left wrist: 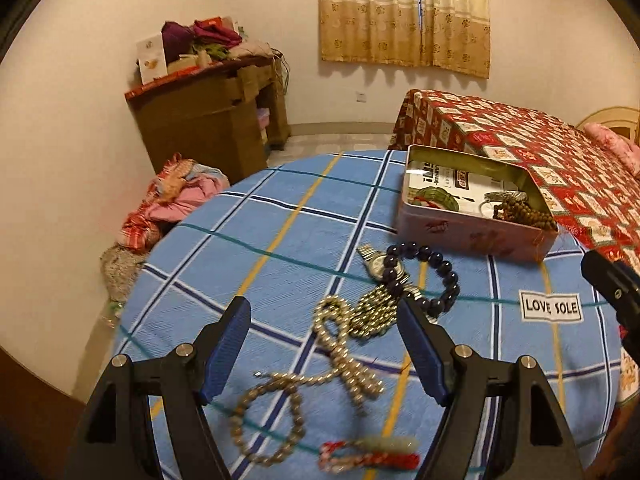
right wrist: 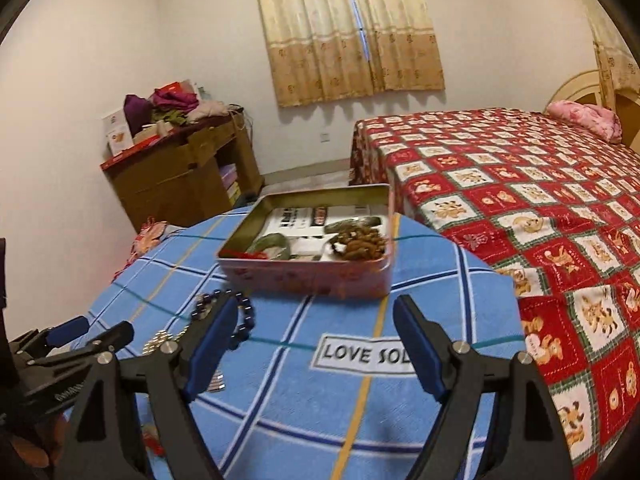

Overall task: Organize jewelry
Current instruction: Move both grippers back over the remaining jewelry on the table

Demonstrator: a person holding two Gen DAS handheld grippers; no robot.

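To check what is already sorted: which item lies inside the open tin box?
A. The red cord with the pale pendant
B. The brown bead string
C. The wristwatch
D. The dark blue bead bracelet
B: the brown bead string lies in the tin box; the others rest on the blue cloth.

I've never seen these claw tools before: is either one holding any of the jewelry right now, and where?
Nothing is held. The left gripper hangs open over the silver bead necklace, and the right gripper is open and empty.

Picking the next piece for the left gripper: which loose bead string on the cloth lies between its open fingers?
The pale silver-gold bead strand, looped in a bow shape, lies between the left gripper fingers. The dark blue bracelet lies farther off, near the tin.
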